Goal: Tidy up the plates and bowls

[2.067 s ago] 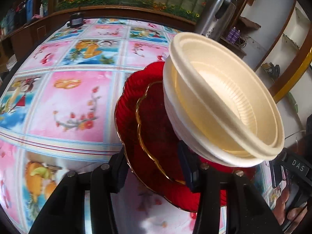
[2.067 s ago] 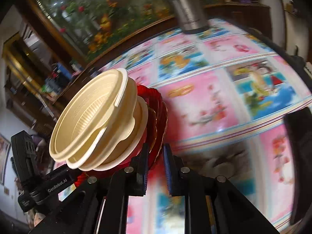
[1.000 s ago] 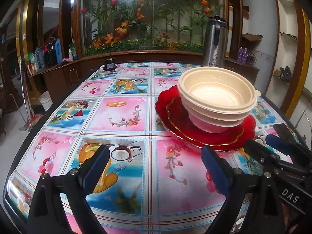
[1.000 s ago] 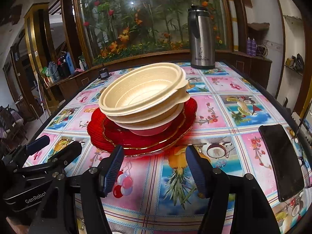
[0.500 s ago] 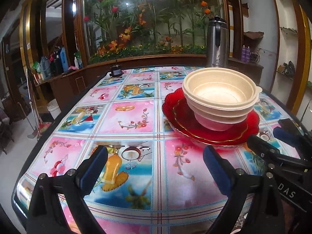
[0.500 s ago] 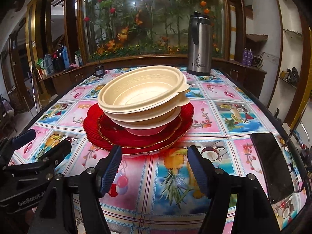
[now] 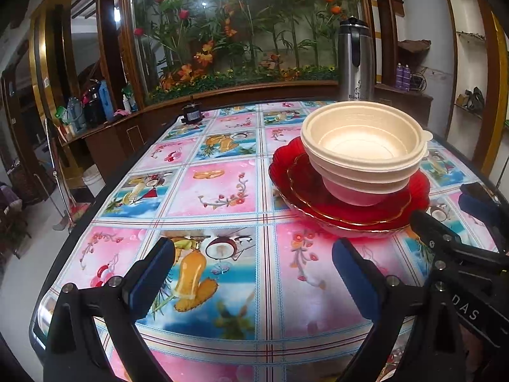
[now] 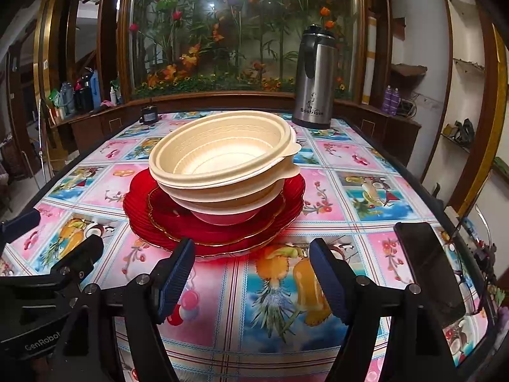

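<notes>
Stacked cream bowls (image 8: 222, 159) (image 7: 362, 146) rest on stacked red plates (image 8: 216, 222) (image 7: 350, 210) with gilt rims, flat on the patterned tablecloth (image 8: 270, 302). My right gripper (image 8: 251, 273) hovers just in front of the plates' near rim; its jaws are opening and nothing lies between them. To the left of the stack, my left gripper (image 7: 251, 277) stands wide open over bare cloth, holding nothing. Each gripper shows at the edge of the other's view.
A steel thermos (image 8: 315, 79) stands at the table's far right. A black phone (image 8: 429, 267) lies near the right edge. A small dark object (image 8: 149, 115) sits at the far left corner. A planted display case backs the table (image 7: 203, 165).
Two seconds ago the stack was tilted up between both grippers; now it rests flat on the table. Both grippers have let go and drawn back, and the right jaws have widened.
</notes>
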The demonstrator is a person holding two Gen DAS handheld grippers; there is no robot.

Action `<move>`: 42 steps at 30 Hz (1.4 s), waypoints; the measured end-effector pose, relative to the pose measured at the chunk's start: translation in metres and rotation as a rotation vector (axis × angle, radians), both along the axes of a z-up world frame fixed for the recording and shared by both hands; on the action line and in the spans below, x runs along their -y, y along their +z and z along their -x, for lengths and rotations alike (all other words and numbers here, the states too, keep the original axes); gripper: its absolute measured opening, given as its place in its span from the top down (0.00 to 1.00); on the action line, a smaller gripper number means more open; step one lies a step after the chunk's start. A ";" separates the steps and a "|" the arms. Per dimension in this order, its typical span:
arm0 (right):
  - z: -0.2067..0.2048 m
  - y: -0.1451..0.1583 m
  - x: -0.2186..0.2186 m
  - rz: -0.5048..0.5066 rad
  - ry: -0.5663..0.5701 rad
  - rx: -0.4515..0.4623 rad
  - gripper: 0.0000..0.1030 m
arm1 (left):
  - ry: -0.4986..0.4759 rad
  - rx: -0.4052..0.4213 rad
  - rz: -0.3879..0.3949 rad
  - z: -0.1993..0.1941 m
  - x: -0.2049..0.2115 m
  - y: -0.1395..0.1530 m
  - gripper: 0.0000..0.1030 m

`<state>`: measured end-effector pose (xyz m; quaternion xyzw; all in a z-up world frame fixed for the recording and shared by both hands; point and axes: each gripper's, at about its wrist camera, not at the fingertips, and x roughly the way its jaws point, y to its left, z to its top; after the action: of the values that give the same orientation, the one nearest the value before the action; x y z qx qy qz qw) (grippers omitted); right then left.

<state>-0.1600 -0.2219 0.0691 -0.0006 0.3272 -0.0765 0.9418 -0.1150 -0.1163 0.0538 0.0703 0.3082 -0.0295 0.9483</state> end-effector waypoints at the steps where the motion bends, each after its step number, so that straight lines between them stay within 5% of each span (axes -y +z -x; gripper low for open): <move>1: 0.000 0.000 0.000 0.002 -0.002 -0.002 0.24 | -0.004 -0.009 0.000 -0.002 0.000 0.000 0.04; 42: 0.001 0.000 -0.003 0.023 -0.009 -0.009 0.18 | 0.006 0.019 -0.061 0.001 -0.001 0.002 0.04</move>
<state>-0.1612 -0.2194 0.0687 -0.0101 0.3306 -0.0846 0.9399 -0.1162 -0.1153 0.0557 0.0987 0.3003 -0.0165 0.9486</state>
